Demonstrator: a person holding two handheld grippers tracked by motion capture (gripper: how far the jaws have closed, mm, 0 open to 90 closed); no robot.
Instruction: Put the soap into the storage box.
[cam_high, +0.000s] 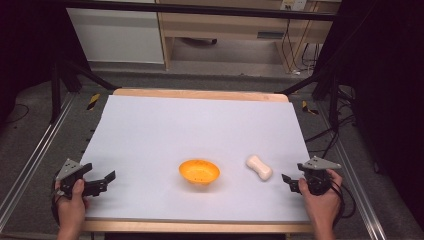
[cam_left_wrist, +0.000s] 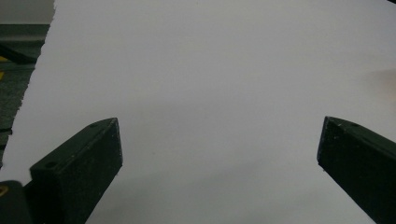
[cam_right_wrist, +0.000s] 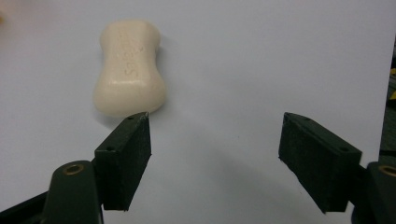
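Soap bar (cam_right_wrist: 129, 69) has letters pressed into its top, too faint to read. It lies on the white counter (cam_high: 165, 130) just right of the orange bowl (cam_high: 199, 172). Right tool (cam_right_wrist: 215, 154) is spread & empty, left jaw tip near the soap; left tool (cam_left_wrist: 219, 158) spread w/ bare counter ahead
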